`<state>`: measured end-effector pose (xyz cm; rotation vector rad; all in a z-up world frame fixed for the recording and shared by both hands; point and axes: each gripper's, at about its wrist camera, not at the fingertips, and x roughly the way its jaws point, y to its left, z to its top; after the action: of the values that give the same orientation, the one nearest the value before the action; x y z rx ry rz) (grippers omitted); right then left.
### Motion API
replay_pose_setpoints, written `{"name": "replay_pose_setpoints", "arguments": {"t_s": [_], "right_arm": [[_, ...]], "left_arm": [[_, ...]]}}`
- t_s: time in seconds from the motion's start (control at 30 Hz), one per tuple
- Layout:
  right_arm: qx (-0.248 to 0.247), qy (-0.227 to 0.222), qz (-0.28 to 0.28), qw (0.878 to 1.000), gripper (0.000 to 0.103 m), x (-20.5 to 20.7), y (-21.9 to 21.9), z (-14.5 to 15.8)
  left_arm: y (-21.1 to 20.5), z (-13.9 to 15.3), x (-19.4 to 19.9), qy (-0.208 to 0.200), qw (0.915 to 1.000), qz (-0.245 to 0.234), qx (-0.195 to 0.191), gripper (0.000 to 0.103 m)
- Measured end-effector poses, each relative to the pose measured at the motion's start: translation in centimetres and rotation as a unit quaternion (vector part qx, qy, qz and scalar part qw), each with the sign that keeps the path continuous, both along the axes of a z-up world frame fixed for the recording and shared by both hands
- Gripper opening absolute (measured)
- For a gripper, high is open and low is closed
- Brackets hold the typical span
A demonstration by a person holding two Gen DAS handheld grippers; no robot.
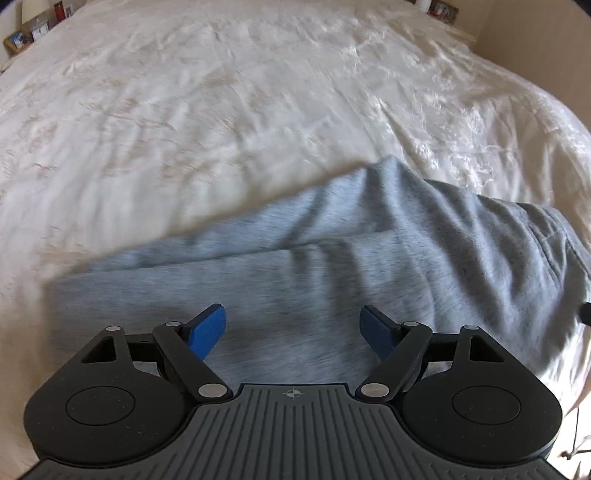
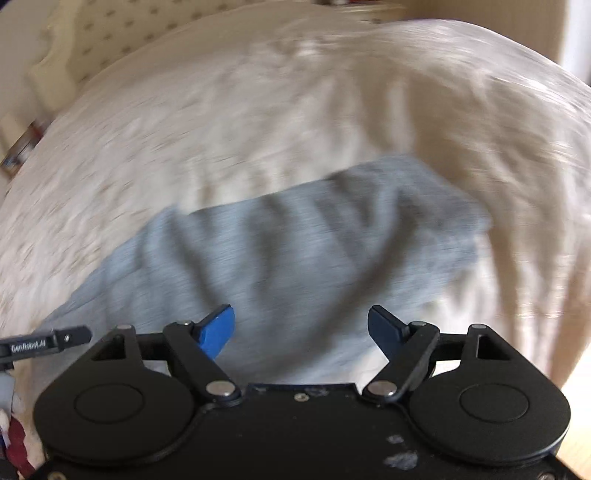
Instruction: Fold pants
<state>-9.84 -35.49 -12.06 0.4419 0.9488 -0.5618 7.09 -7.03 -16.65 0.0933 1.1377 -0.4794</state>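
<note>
Lying rumpled on the near part of a white bedspread point(image 1: 221, 110): grey pants point(image 1: 332, 258). Left gripper point(image 1: 293, 328) above them, jaws apart, empty. Right gripper point(image 2: 301, 330) likewise spread, holding nothing.

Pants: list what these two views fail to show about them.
- Pants, left wrist view: the right end runs off the frame edge, and the near part is hidden behind the left gripper.
- Pants, right wrist view: motion blur smears folds and edges; the near edge is hidden behind the right gripper.
- Waistband, cuffs, fold count: not readable in either view.
- Shelf items, left wrist view: too small.
</note>
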Motion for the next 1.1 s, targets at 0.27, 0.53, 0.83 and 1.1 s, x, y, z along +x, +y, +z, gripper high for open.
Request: {"name": "replay_pose_setpoints", "arguments": {"t_s": [0.27, 0.53, 0.83, 1.1], "right_arm": [[0.069, -0.004, -0.037, 0.997, 0.088, -1.4, -8.3, -2.7], [0.151, -0.049, -0.050, 0.986, 0.091, -0.7, -13.1, -5.7], [0.189, -0.069, -0.009, 0.979, 0.079, 0.7, -15.3, -6.3], [0.175, -0.056, 0.071, 0.980, 0.023, 2.2, -15.3, -2.9]], "left_arm": [[-2.8, -2.9, 0.4, 0.019, 0.9985, 0.031, 0.042, 0.088], [-3.3, -3.4, 0.3, 0.015, 0.9975, 0.037, 0.059, 0.097], [-3.6, -3.8, 0.6, 0.014, 0.9964, 0.050, 0.067, 0.103], [-4.2, -2.3, 1.1, 0.012, 0.9955, 0.050, 0.079, 0.086]]}}
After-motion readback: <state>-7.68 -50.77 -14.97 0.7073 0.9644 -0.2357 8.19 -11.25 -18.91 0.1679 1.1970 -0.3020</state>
